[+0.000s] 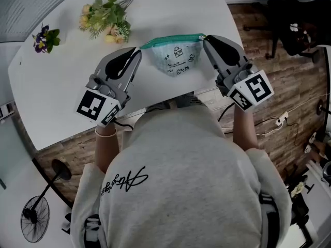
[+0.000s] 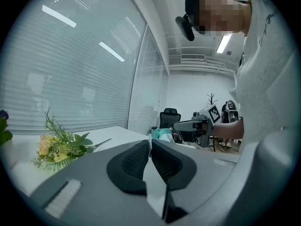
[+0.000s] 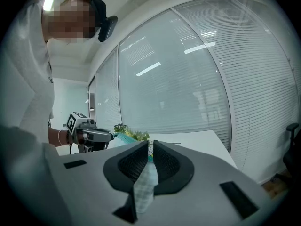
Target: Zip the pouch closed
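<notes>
While the pouch (image 1: 176, 57) stretches between them, the left gripper (image 1: 137, 50) pinches one end, jaws almost together. The right gripper (image 1: 206, 38) clamps the other end likewise.

White surface (image 1: 46, 87) beneath the left tool (image 1: 138, 49), yellow flower bunch (image 1: 106, 19) lying beyond it, purple sprig (image 1: 45, 37) farther to its left, black office chair (image 1: 295, 19) beyond the right tool (image 1: 205, 38), floor fan (image 1: 35, 218) behind the left tool

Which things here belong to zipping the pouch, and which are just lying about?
Job:
pouch
left gripper, shut on one end
right gripper, shut on the other end

Lying about:
yellow flower bunch
purple flowers
floor fan
</notes>
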Demonstrator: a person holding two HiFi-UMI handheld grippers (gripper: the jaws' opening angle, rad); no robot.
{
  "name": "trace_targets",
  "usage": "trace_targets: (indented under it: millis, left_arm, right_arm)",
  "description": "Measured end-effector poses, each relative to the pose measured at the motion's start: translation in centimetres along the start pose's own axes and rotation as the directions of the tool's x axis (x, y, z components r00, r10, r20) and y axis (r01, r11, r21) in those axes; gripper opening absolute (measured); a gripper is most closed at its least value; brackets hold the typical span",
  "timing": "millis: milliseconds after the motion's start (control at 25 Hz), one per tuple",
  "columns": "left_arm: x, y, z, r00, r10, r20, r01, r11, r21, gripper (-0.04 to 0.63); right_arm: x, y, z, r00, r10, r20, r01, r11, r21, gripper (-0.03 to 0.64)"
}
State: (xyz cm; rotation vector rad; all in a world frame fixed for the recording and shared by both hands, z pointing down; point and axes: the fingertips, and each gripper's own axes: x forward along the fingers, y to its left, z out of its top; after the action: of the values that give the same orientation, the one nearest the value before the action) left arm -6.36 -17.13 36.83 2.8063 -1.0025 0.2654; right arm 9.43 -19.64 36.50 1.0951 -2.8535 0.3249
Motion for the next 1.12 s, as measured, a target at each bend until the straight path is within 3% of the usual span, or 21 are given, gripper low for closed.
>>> trace_targets:
  millis: [520,1120]
  left_arm:
    - [1.1,2.1,-1.7,0.998,0.04,-0.046,-0.042,0.998,-0.05,0.023]
    - [3.1,4.2,-3.8,0.992,0.077,-0.099,-0.084,0.993,-0.077,0.023]
  right_arm:
    - [2.7,-1.6,-1.0,1.0,-0.022,-0.016,0.023,0.996,0.092,0.035]
    - [4.7,-3.3,-2.9,0.995,-0.05,-0.087,0.058,0.994,0.092,0.035]
